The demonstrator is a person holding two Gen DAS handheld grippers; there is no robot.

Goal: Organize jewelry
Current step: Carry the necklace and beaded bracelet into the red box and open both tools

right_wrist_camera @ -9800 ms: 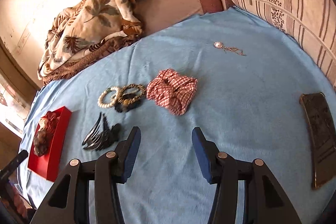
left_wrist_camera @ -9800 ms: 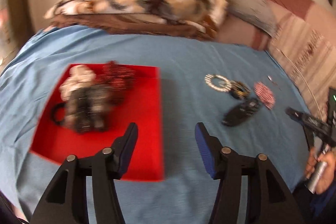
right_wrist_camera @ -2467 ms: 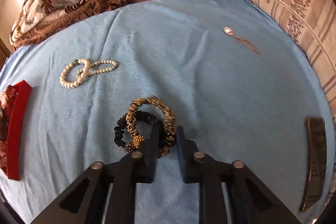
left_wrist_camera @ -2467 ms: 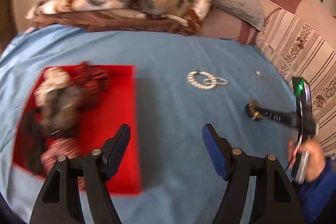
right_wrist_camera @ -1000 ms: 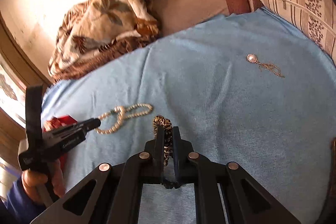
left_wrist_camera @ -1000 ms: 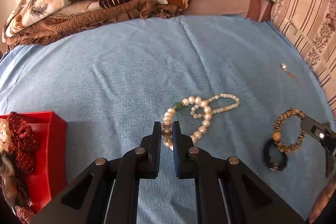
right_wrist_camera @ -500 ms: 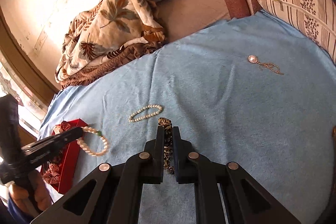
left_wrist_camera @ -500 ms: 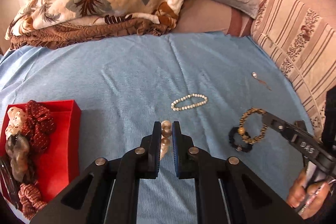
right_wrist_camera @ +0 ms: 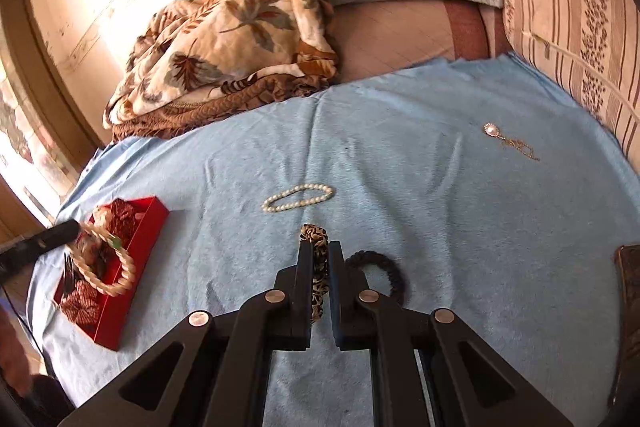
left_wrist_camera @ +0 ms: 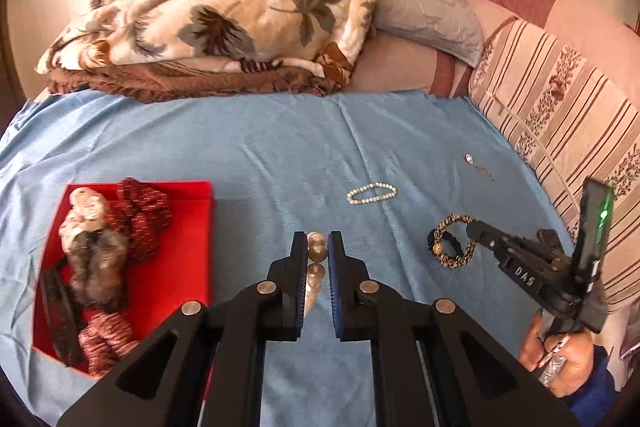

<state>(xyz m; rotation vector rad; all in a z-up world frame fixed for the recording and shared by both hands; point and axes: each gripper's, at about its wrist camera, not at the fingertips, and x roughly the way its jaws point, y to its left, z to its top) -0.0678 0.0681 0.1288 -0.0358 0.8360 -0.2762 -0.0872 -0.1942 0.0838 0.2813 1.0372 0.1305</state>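
Observation:
My left gripper is shut on a large-bead pearl bracelet and holds it above the blue sheet, right of the red tray. In the right wrist view the bracelet hangs over the tray. My right gripper is shut on a gold-and-black patterned bracelet, with a black hair tie hanging from it. It also shows in the left wrist view. A small pearl bracelet and a pendant necklace lie on the sheet.
The tray holds scrunchies and hair clips. A folded leaf-print blanket and a grey pillow lie at the far end. A striped cushion borders the right side. A dark flat object lies at the right edge.
My left gripper has carried the pearl bracelet left, close to the red tray. My right gripper has stayed lifted with the patterned bracelet and hair tie.

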